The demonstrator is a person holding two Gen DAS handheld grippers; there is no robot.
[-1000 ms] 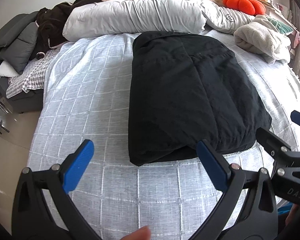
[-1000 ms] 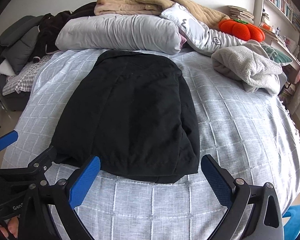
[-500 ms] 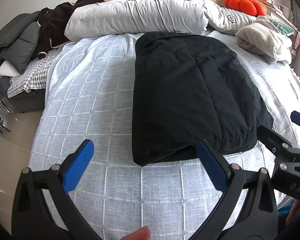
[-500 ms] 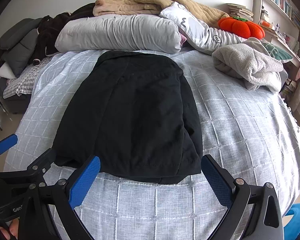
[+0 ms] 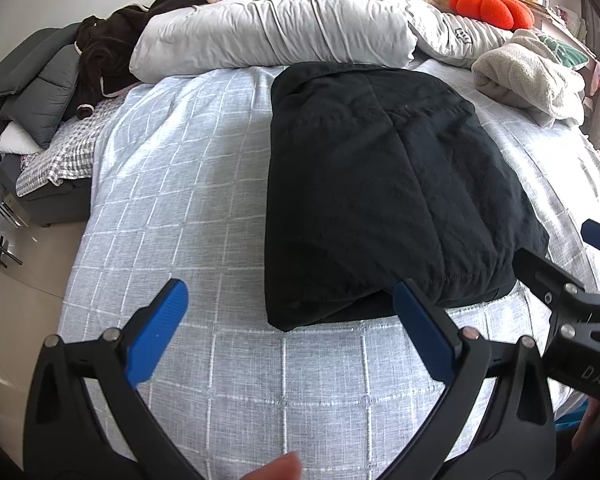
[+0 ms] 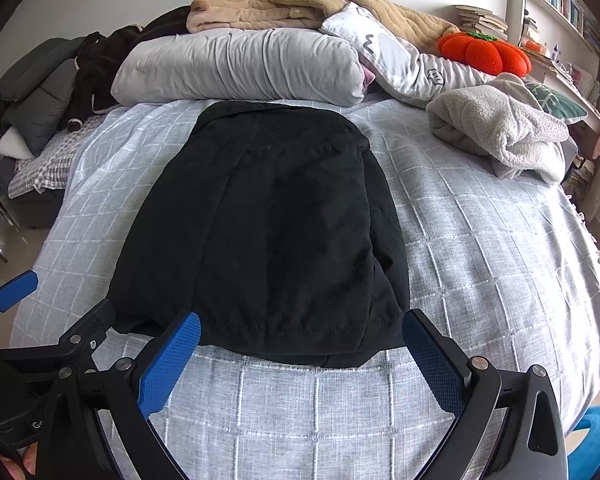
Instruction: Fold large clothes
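Off the bed's left edge stands a grey chair (image 5: 40,80) piled with cushions, with a dark brown garment (image 5: 104,56) slumped against it. The left gripper (image 5: 288,320) hangs over the near edge of the bed (image 5: 172,184), its jaws spread wide and holding nothing; its right blue pad (image 5: 420,336) sits just in front of the near left corner of the black garment (image 5: 380,184). That garment lies folded flat in the middle of the bed, a long rectangle whose long axis runs from the near edge toward the head of the bed, its stitched hem toward the grippers and its far end just short of the grey pillow (image 6: 240,68). A beige blanket (image 6: 300,0) lies heaped on top of the pillow. The right gripper (image 6: 300,356) hovers at the garment's near hem, jaws likewise wide apart and empty, the hem lying between the two pads. Toward the bed's far right corner rest a rolled pale towel (image 6: 500,128) and, behind it, an orange pumpkin cushion (image 6: 484,54).
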